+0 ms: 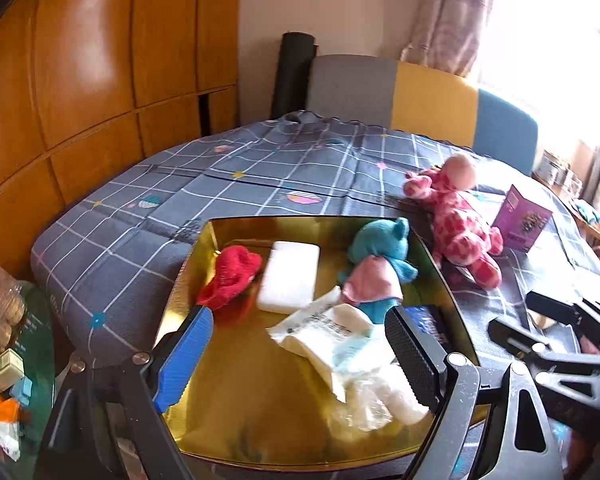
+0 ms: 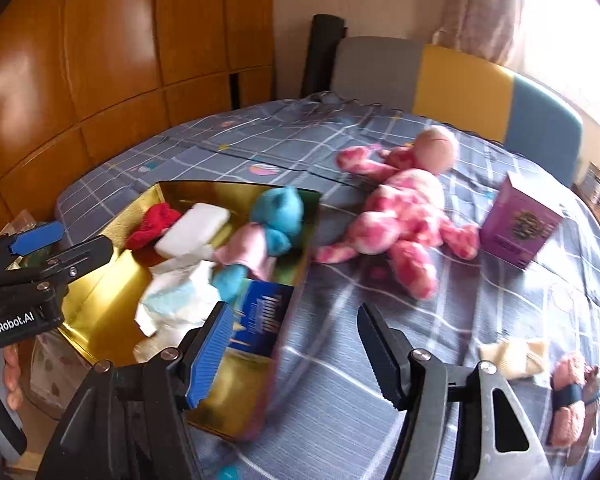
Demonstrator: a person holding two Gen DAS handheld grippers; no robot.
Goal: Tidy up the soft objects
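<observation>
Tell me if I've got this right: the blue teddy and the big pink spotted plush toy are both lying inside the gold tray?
Not quite. The blue teddy lies inside the gold tray, but the pink spotted plush toy lies outside it on the checked tablecloth, as the right wrist view shows.

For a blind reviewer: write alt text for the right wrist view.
The open, empty right gripper hangs over a checked tablecloth beside a gold tray holding a blue plush, red cloth and white sponge. A pink plush and purple box lie beyond.
</observation>
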